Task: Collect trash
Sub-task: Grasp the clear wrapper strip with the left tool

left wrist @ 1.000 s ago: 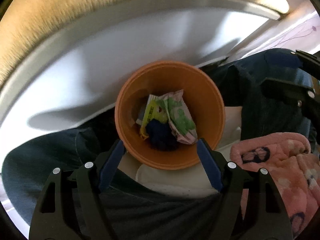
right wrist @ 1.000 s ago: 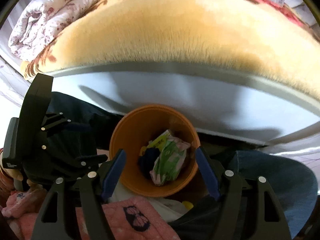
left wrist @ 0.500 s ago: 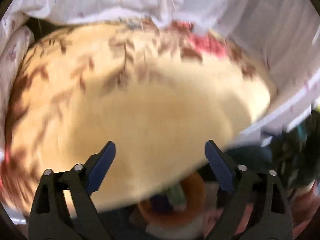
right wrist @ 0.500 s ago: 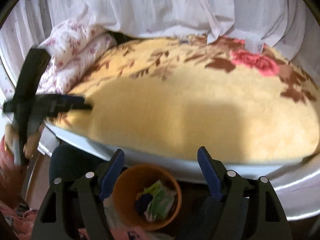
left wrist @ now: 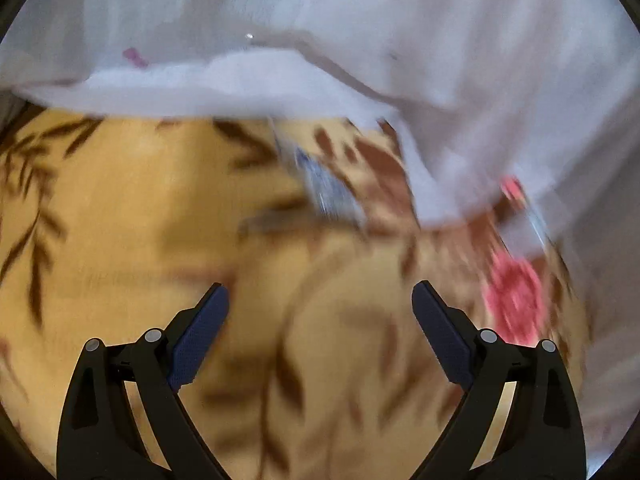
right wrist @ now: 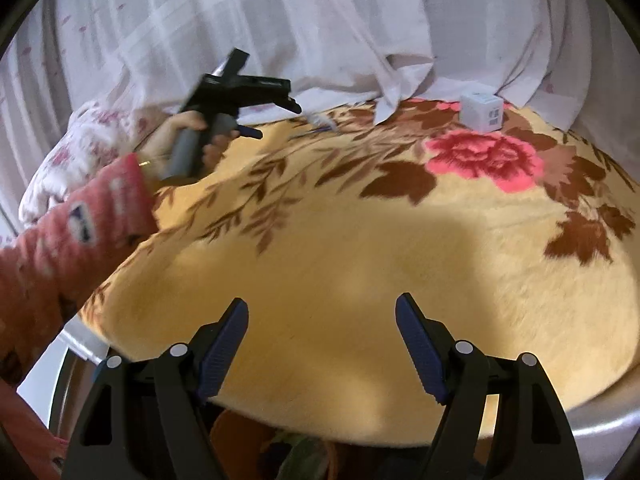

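Blurred in the left wrist view, a small blue-and-white wrapper (left wrist: 328,188) lies on the yellow flowered blanket (left wrist: 120,220) ahead of my left gripper (left wrist: 319,286), which is open and empty. From the right wrist view the same left gripper (right wrist: 276,120) hovers at the blanket's far left, close to the wrapper (right wrist: 320,122). A small white box (right wrist: 480,112) sits at the far edge by a pink flower. My right gripper (right wrist: 322,299) is open and empty over the near blanket. The orange bin (right wrist: 236,440) with trash peeks out below the bed edge.
White curtains (right wrist: 320,20) hang behind the bed and drape onto the blanket's far edge. A folded floral quilt (right wrist: 72,148) lies at the left. A pink sleeve (right wrist: 80,220) reaches across the left side. The bed's pale rim (right wrist: 600,420) runs along the front.
Both grippers rose from over the orange bin to the bed. The left one swung far across to the blanket's back with wider jaws. The bin dropped to the right view's bottom edge.
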The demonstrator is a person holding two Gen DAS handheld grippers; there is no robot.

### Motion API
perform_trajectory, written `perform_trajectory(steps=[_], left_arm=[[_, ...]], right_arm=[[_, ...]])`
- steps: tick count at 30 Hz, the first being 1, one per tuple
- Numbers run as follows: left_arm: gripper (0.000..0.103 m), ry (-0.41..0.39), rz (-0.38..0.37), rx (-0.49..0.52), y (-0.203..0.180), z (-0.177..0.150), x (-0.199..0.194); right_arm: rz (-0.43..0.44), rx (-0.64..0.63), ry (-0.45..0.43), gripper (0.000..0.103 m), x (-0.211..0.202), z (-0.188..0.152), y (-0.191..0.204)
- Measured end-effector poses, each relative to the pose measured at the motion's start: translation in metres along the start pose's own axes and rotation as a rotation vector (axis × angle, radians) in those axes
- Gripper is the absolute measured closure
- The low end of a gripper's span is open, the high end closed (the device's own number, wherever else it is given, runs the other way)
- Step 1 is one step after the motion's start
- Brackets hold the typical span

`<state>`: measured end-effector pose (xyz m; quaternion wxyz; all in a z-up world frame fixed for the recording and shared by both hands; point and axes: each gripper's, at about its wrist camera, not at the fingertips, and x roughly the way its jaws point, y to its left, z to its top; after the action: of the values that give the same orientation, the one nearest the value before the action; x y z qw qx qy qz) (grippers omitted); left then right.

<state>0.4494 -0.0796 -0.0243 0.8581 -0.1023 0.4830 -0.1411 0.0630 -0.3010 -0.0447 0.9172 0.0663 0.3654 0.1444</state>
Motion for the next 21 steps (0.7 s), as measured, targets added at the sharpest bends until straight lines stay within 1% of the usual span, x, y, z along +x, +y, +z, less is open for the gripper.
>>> perform_trajectory(steps=[3, 6, 7, 10, 11, 12, 13, 14, 15, 16, 18, 20, 21], left_arm=[[0.013, -0.001, 0.022, -0.027, 0.004, 0.033, 0.033], [0.013, 0.017, 0.027, -0.048, 0.004, 0.054, 0.063], [0.015, 0.016, 0.047, -0.041, 0.002, 0.059, 0.072], [0.032, 0.018, 0.090, -0.032, -0.004, 0.067, 0.091], [0.044, 0.008, 0.120, -0.021, -0.006, 0.067, 0.093], [0.060, -0.006, 0.149, -0.002, -0.009, 0.066, 0.093], [0.069, -0.020, 0.156, 0.018, -0.011, 0.065, 0.092], [0.082, -0.029, 0.153, 0.032, -0.013, 0.063, 0.090], [0.093, -0.040, 0.153, 0.042, -0.013, 0.060, 0.087], [0.094, -0.046, 0.159, 0.047, -0.014, 0.056, 0.084], [0.099, -0.054, 0.163, 0.053, -0.014, 0.049, 0.078], [0.099, -0.072, 0.164, 0.065, -0.014, 0.042, 0.068], [0.099, -0.077, 0.152, 0.075, -0.014, 0.039, 0.062]], right_arm=[[-0.022, 0.000, 0.001, 0.028, 0.009, 0.010, -0.012], [-0.022, 0.008, 0.000, 0.028, 0.016, 0.019, -0.023], [-0.027, 0.007, -0.002, 0.028, 0.019, 0.022, -0.025], [-0.032, 0.010, -0.004, 0.028, 0.023, 0.028, -0.030], [-0.033, 0.009, -0.005, 0.028, 0.024, 0.030, -0.032], [-0.035, 0.008, -0.005, 0.028, 0.025, 0.031, -0.032], [-0.039, 0.008, -0.006, 0.028, 0.025, 0.033, -0.034], [-0.040, 0.008, -0.007, 0.028, 0.026, 0.034, -0.035], [-0.046, 0.008, -0.010, 0.028, 0.026, 0.035, -0.036], [-0.050, 0.009, -0.011, 0.028, 0.027, 0.036, -0.037], [-0.057, 0.018, -0.015, 0.028, 0.028, 0.039, -0.039], [-0.063, 0.021, -0.028, 0.028, 0.027, 0.043, -0.040], [-0.071, 0.019, -0.034, 0.028, 0.027, 0.044, -0.040]])
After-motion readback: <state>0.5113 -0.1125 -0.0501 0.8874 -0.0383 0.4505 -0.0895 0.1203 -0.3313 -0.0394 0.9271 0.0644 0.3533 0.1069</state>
